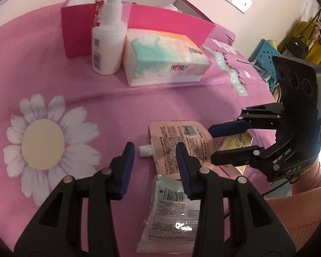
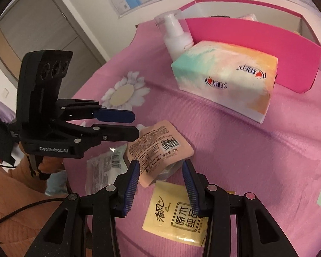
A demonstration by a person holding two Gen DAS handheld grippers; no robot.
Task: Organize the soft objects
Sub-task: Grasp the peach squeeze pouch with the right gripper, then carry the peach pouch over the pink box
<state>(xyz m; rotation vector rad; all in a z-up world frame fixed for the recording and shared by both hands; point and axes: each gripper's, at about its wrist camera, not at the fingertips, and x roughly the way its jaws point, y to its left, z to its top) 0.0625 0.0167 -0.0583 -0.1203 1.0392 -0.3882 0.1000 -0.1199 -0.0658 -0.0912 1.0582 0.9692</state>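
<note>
A peach spout pouch [image 1: 182,145] [image 2: 158,145] lies flat on the pink cloth, overlapping a clear plastic packet [image 1: 173,209] [image 2: 104,167] and a yellow tissue packet [image 1: 237,143] [image 2: 173,214]. My left gripper [image 1: 155,152] [image 2: 135,125] hovers open over the pouch's white spout end, its pads touching nothing. From the opposite side, my right gripper [image 2: 160,167] [image 1: 213,143] stands open above the pouch's corner and the yellow packet, holding nothing. Further back sit a pastel tissue pack [image 1: 164,60] [image 2: 224,79] and a white pump bottle [image 1: 107,42] [image 2: 177,36].
An open pink box [image 1: 139,21] [image 2: 256,42] stands behind the tissue pack and bottle. A daisy print [image 1: 42,139] marks the cloth at left. A blue perforated basket [image 1: 265,51] is beyond the table's right edge. An orange sleeve [image 2: 21,192] shows behind the left gripper.
</note>
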